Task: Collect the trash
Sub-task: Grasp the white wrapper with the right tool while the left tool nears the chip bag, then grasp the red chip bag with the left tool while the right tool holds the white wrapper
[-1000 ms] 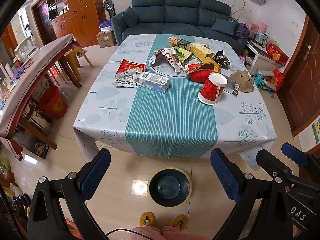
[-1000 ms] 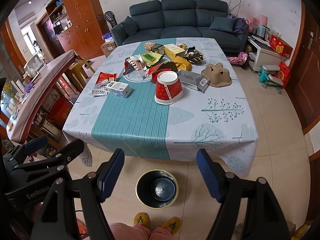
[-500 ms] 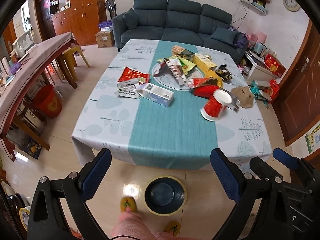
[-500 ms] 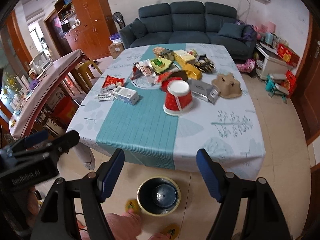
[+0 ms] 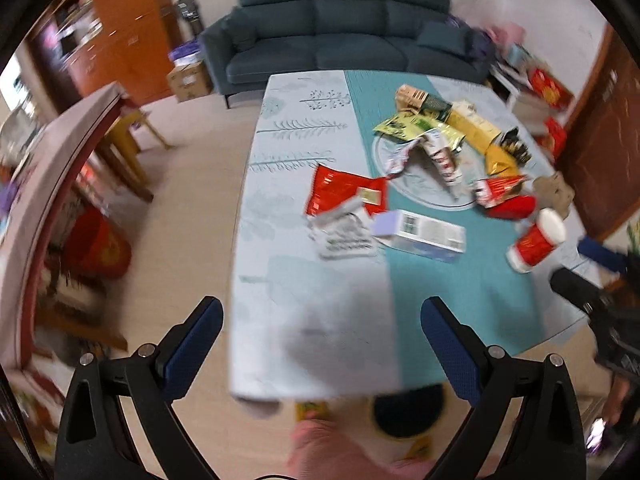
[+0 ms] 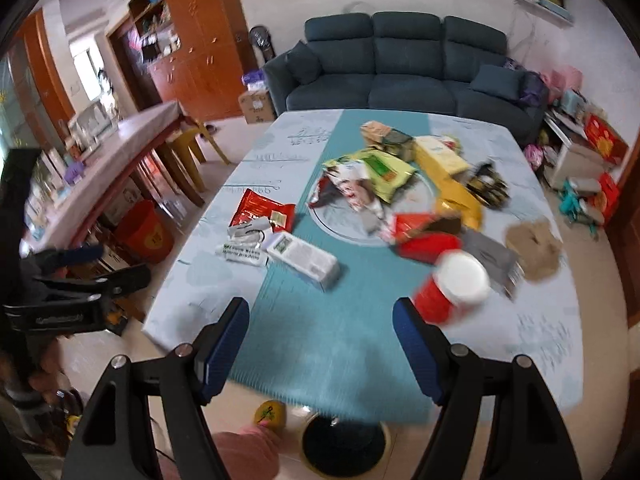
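Observation:
Trash lies heaped on the table [image 5: 320,320] [image 6: 340,344] with its teal runner. There is a red packet [image 5: 344,192] [image 6: 264,212], a crumpled white wrapper [image 5: 344,236] [image 6: 244,248], a white carton [image 5: 424,234] [image 6: 304,258] and a tipped red paper cup [image 5: 536,240] [image 6: 452,292]. Further back lie yellow and green bags [image 6: 380,168]. My left gripper [image 5: 322,344] hangs open over the table's near left corner, holding nothing. My right gripper [image 6: 320,344] is open above the runner's near end, also holding nothing. A dark round bin [image 5: 404,412] [image 6: 344,452] stands on the floor by the table's front edge.
A dark sofa [image 6: 400,76] stands behind the table. A long side table [image 6: 116,160], a yellow stool [image 6: 188,148] and a red bucket [image 6: 144,232] line the left. Boxes and toys [image 6: 588,184] crowd the right wall. The person's pink-clad leg [image 5: 332,452] and yellow slipper [image 6: 272,414] are below.
Both grippers have swept forward to the table, which now looms larger and reaches under the fingers. The person's foot has stepped beside the bin. Jaws unchanged.

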Demonstrator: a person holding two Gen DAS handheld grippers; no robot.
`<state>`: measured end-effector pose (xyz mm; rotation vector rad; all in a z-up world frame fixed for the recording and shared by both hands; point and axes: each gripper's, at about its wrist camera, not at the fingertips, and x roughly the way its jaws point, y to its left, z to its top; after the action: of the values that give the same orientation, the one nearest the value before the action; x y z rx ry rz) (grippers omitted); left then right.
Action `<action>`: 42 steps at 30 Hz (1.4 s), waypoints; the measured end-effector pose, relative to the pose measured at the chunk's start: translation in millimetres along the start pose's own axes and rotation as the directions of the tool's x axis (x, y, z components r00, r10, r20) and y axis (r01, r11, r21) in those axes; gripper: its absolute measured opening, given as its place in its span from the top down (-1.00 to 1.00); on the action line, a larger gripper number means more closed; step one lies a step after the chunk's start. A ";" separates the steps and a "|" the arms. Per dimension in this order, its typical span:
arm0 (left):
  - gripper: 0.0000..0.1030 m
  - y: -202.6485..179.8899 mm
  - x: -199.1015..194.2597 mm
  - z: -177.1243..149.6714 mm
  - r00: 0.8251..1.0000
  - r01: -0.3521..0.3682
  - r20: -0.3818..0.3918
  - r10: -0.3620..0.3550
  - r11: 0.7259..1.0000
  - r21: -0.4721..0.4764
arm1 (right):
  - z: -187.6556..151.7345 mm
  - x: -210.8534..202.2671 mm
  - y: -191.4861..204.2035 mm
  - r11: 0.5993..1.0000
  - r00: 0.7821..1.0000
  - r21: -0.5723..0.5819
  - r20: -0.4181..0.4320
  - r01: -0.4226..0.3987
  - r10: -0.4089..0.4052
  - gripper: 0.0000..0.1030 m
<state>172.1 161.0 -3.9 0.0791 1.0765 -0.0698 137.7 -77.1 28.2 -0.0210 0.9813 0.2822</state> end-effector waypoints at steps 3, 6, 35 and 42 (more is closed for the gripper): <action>-0.91 22.3 26.0 21.7 0.999 0.034 -0.033 -0.032 0.998 0.056 | 20.7 43.6 17.5 0.997 0.996 -0.042 -0.059 0.064 -0.066 -0.45; -0.91 33.2 45.9 41.8 0.996 0.072 -0.056 -0.066 0.992 0.106 | 34.1 77.2 29.5 0.998 0.991 -0.010 -0.116 0.061 -0.062 -0.45; -0.91 117.0 151.5 75.1 0.948 0.242 -0.256 -0.191 0.952 0.186 | 53.8 225.2 149.8 0.887 0.950 -0.446 -0.311 -0.119 -0.028 0.32; -0.91 91.0 147.4 99.4 0.949 0.279 -0.230 -0.217 0.917 0.287 | 82.1 177.1 117.4 0.978 0.970 -0.110 -0.183 -0.179 0.157 0.48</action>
<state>337.6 239.0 -84.1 0.2417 1.2594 -0.4756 268.4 87.9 -58.7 -0.0790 1.1394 0.5055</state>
